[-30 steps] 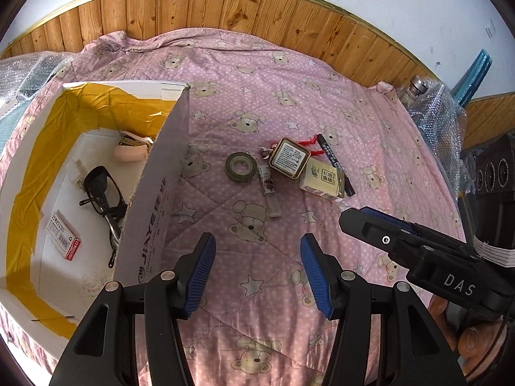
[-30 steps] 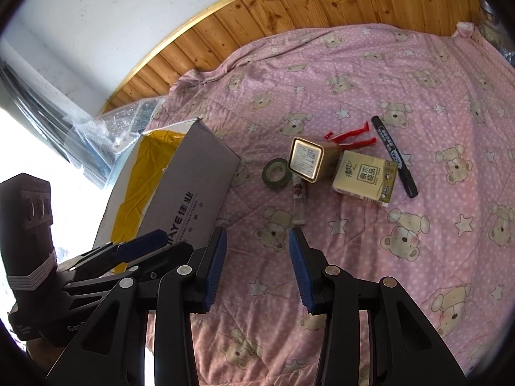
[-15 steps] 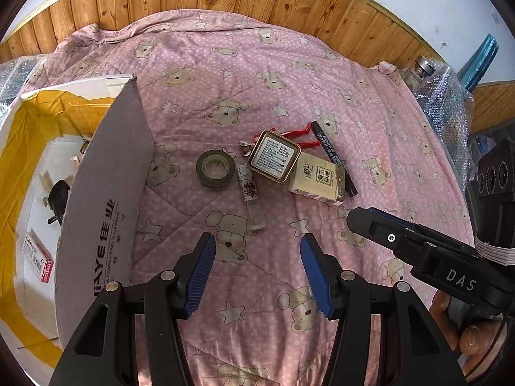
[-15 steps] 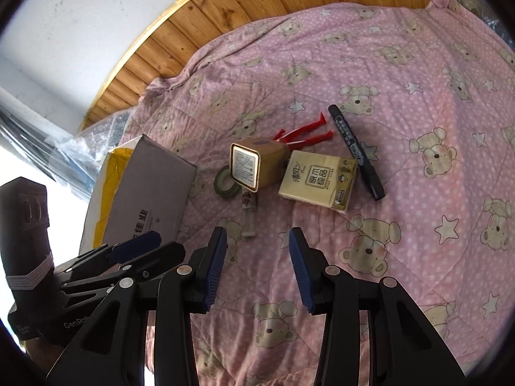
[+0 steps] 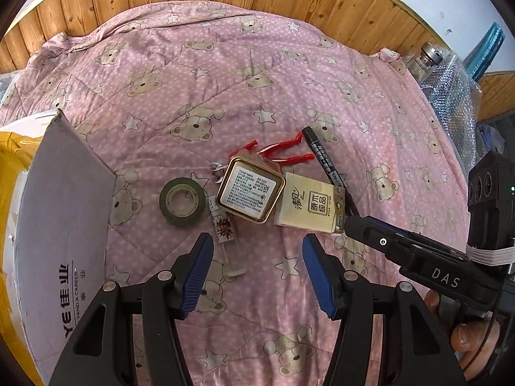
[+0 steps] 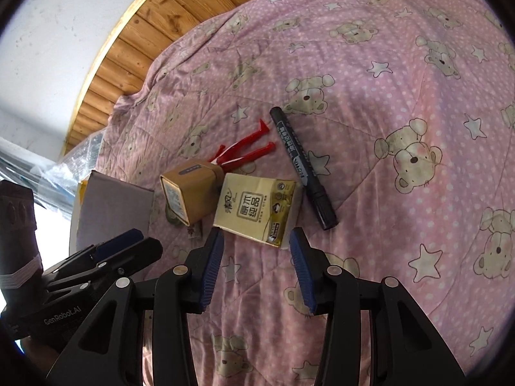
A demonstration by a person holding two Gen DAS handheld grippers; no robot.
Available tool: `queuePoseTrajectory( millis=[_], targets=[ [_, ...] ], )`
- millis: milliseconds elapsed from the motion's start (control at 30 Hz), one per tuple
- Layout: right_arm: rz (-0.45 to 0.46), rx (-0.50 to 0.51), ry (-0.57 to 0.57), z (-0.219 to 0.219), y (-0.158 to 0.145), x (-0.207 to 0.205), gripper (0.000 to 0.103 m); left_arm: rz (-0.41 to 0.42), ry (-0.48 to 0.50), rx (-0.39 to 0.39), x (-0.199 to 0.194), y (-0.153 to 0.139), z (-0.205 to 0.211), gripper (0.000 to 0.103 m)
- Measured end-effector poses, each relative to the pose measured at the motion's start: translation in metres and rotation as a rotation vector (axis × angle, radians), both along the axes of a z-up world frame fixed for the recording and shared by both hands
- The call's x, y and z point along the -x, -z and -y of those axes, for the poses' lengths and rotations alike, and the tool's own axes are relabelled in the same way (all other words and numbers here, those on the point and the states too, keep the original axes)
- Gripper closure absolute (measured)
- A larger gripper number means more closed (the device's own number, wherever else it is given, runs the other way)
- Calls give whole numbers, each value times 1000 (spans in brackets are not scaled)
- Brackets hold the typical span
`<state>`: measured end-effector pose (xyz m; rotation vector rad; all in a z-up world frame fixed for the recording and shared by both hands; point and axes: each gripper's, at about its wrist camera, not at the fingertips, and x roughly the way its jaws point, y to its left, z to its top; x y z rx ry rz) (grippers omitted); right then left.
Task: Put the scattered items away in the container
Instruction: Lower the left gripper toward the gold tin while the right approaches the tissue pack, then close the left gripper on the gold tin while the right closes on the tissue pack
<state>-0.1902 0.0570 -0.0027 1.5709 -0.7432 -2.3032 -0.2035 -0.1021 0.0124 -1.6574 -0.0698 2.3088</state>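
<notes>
The left gripper (image 5: 257,251) hangs with jaws spread, empty, above a small clear vial (image 5: 223,225) on the pink bear-print quilt (image 5: 225,74). The right gripper (image 6: 256,247), likewise spread and empty, sits just near of the yellow tissue pack (image 6: 257,212). Around them lie a square gold tin (image 5: 251,189), a green tape roll (image 5: 182,201), a black marker pen (image 6: 302,167) and a red plastic clip (image 6: 248,152). The white cardboard box (image 5: 64,225) stands at the left.

Black left tool (image 5: 257,268), blue ribbed pads (image 5: 196,276)
</notes>
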Motion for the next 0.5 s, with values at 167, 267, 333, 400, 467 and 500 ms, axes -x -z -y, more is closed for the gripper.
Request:
queuePoseTrajectory(
  millis=[167, 267, 333, 400, 467, 500],
  targets=[
    [27, 30, -2, -5, 18, 15, 57, 8, -6, 20, 22, 12, -7, 44],
    [43, 44, -11, -6, 29, 23, 57, 10, -8, 24, 34, 18, -10, 44],
    [53, 53, -24, -4, 36, 28, 57, 15, -3, 33, 41, 24, -13, 43],
    [46, 61, -37, -2, 39, 32, 56, 22, 1, 40, 47, 30, -16, 42],
    [35, 66, -49, 1, 40, 36, 54, 32, 6, 45, 54, 37, -19, 42],
    [28, 66, -56, 3, 40, 38, 52, 40, 3, 48, 57, 41, -20, 42]
  ],
)
